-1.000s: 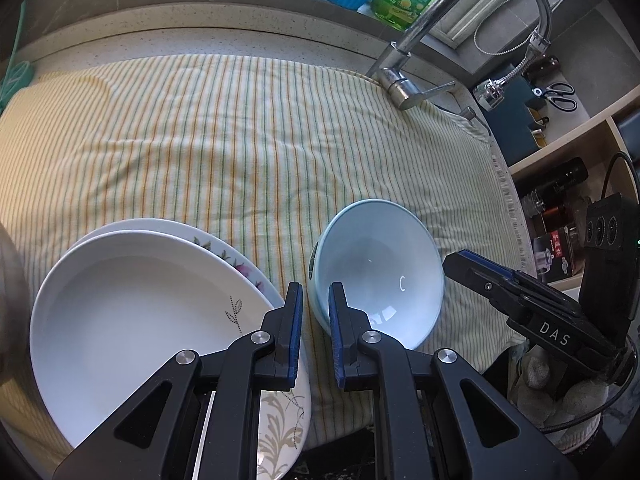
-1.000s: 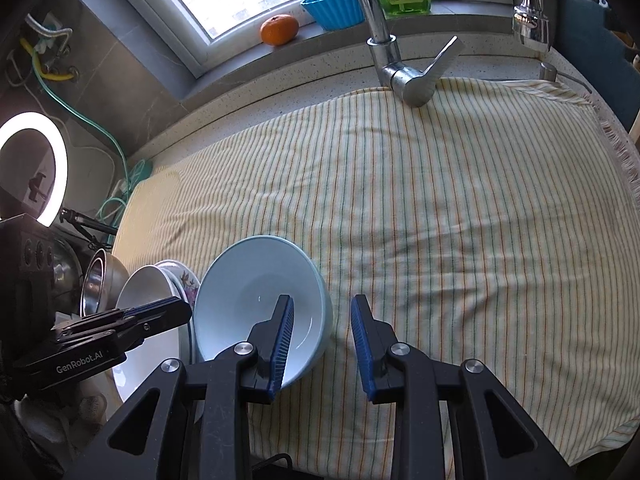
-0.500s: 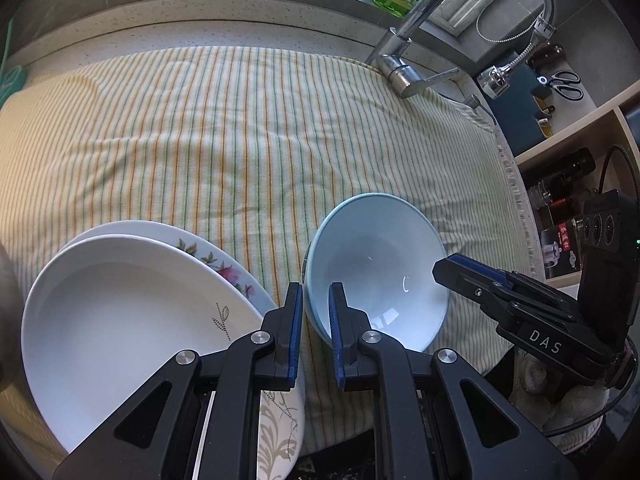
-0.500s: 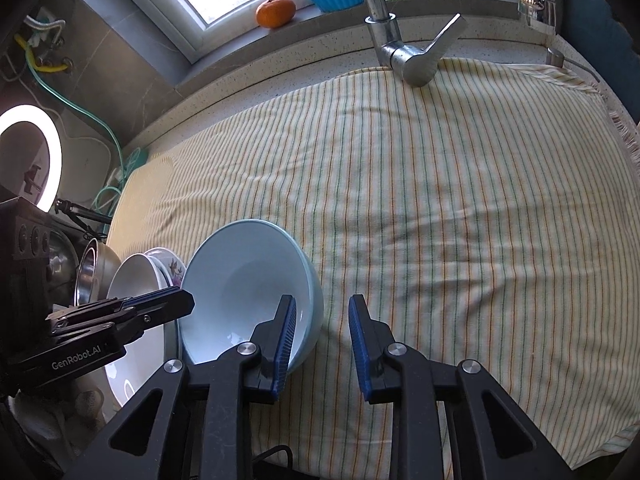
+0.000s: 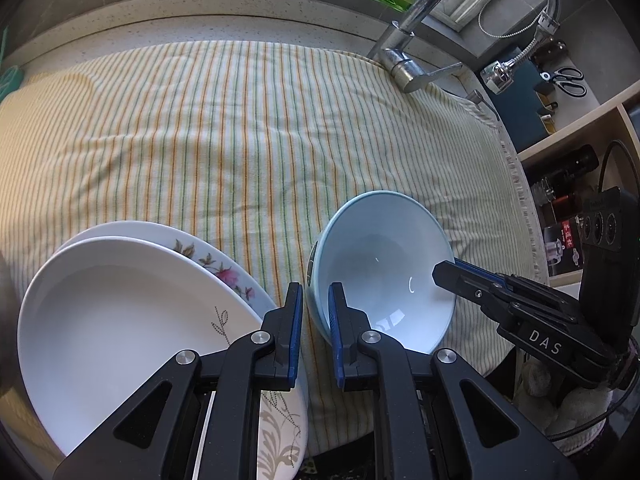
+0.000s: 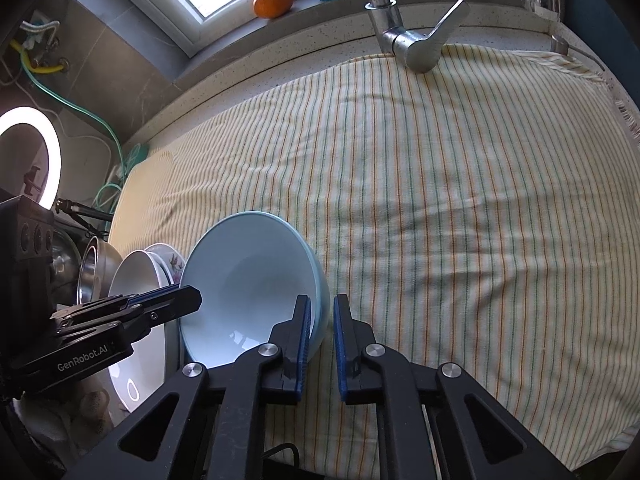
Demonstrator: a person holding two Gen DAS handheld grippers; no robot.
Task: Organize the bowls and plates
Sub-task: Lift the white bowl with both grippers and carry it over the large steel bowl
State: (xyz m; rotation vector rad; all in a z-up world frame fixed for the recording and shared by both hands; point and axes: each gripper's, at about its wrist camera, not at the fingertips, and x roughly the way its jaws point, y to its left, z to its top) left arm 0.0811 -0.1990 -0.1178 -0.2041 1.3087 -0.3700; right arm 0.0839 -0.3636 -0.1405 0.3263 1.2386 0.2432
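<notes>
A yellow cloth with green and orange stripes (image 6: 440,208) covers the counter below a chrome tap (image 6: 416,46); an orange fruit (image 6: 273,1) sits on the sill at upper centre. The pale blue ceramic bowl (image 5: 384,268), lower centre, is clenched at opposite rims by the left gripper (image 5: 316,312) and the right gripper (image 6: 322,324), whose jaws have just been closing. Stacked white plates (image 5: 120,312) lie lower left.

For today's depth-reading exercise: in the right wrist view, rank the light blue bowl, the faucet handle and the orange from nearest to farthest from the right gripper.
1. Light blue bowl, its rim between the right gripper fingers.
2. Faucet handle, far edge of the cloth.
3. Orange, on the windowsill behind.
</notes>
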